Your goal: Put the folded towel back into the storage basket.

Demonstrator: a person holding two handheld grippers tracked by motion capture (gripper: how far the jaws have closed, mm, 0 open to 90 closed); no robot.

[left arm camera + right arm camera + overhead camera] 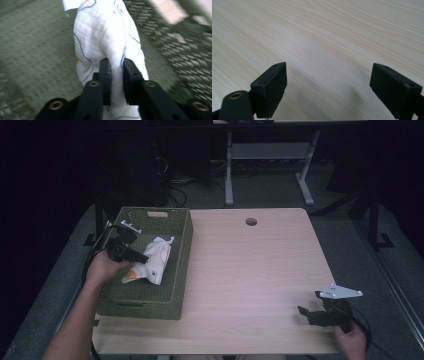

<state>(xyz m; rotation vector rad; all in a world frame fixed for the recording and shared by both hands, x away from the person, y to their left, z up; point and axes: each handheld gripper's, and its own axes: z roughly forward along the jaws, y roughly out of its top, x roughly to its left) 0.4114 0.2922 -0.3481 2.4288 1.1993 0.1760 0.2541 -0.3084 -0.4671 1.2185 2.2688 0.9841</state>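
Left tongs (115, 66) pinch a white cloth (107, 35) whose long axis runs straight ahead of them; high view shows the basket (182, 270). Right tongs (328, 87) gape, released.

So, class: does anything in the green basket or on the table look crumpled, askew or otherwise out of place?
Only the white cloth: it lies bunched and slanted inside the green basket, a fold between the left gripper pads. The right gripper sits open above the bare table. Nothing is spilled or broken.
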